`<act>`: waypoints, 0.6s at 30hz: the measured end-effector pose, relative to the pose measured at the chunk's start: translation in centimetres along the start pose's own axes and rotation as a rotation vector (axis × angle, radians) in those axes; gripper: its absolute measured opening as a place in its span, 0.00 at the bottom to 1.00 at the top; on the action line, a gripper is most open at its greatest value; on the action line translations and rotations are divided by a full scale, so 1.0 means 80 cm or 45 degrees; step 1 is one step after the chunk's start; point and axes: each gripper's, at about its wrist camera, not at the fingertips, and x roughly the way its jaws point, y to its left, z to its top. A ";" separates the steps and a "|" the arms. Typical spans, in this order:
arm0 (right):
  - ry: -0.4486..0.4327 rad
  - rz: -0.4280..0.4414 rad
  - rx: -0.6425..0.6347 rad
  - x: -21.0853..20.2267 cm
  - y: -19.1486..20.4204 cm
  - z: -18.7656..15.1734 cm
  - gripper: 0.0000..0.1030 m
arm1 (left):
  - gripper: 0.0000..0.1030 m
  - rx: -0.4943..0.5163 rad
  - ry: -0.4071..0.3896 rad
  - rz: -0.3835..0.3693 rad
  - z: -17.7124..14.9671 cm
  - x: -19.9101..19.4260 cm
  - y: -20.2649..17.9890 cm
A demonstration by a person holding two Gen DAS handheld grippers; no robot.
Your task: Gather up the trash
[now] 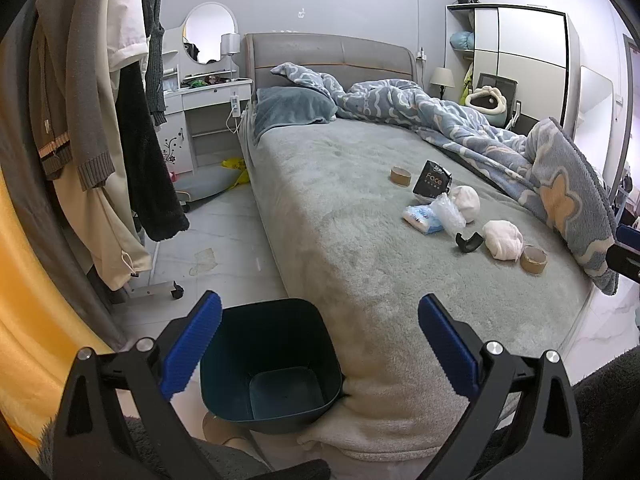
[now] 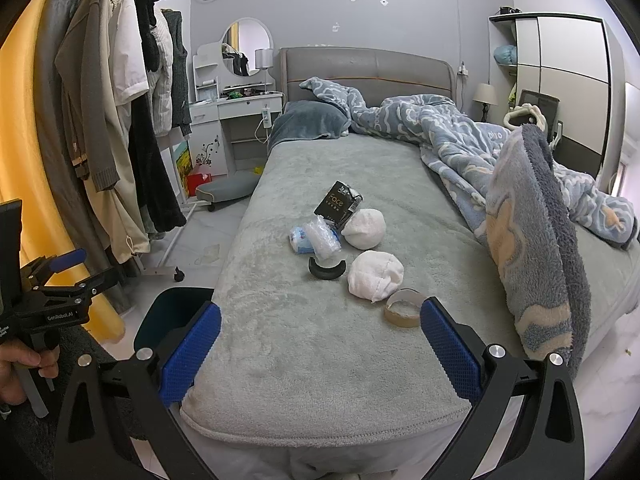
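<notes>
The grey plush-covered bed [image 2: 320, 344] carries all the litter in a loose cluster toward its right side, nearer the foot edge than the headboard, just beside the rumpled blue patterned fleece duvet [image 2: 532, 248].

Beside the bed's near left corner, on the floor, stands the dark teal square plastic bin [image 1: 272, 364]; what shows of its inside is bare, with nothing in it yet.

Of the trash, the two white crumpled paper wads [image 2: 375, 274] are the bulkiest. They look featherlight and soft, so a pinch across the middle should hold them, though they will squash. The black rectangular tissue packet printed "Face" [image 2: 339, 202] stands tilted against the farther wad; it seems light and yielding, best taken across its narrow sides. The blue-and-white soft tissue pack [image 2: 301, 239] and the clear crinkled plastic wrapper [image 2: 322, 236] lie touching each other; the film is probably slippery and springy, so a grip on a bunched fold would serve. The two brown cardboard tape cores, one near the foot edge [image 2: 402, 308] and one farther up the bed [image 1: 401, 176], are stiff rings, best gripped over the wall. The small black curved plastic piece [image 2: 326, 270] is rigid and thin.

The right gripper [image 2: 320, 354] hovers over the foot of the bed, jaws spread wide and holding nothing. The left gripper [image 1: 320, 346], above the bin, is likewise spread and empty.
</notes>
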 end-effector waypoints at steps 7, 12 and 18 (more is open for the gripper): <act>-0.001 0.003 0.001 -0.003 -0.001 -0.002 0.98 | 0.97 0.005 0.000 0.000 0.000 0.001 -0.001; 0.001 0.004 0.003 -0.003 -0.001 -0.002 0.98 | 0.97 0.004 -0.002 0.001 0.000 0.000 0.000; 0.001 0.005 0.004 -0.001 -0.001 -0.003 0.98 | 0.97 0.004 -0.001 0.001 0.000 0.000 -0.001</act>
